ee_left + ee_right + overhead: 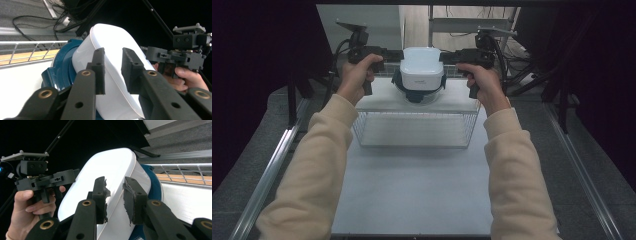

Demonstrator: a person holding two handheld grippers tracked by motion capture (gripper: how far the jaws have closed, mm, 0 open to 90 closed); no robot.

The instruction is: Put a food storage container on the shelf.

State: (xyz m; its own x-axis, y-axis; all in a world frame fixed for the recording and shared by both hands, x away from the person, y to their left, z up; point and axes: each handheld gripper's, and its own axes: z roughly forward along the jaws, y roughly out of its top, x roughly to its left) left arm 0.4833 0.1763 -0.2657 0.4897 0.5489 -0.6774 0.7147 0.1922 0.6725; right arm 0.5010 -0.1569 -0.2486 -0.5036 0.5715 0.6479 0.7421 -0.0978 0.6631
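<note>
Both grippers, left (394, 54) and right (447, 56), flanked the white-and-blue appliance (422, 70) on the wire rack (412, 127); jaws parted narrowly, gripping nothing.

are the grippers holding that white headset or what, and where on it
Nothing gripped: the left gripper and right gripper flank the white headset, jaws slightly apart, clamping nothing.

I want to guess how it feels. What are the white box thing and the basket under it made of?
The white appliance looks like smooth glossy plastic, since light glares off its rounded top. Its blue base seems plastic too. The basket looks like thin metal wire in a grid.
</note>
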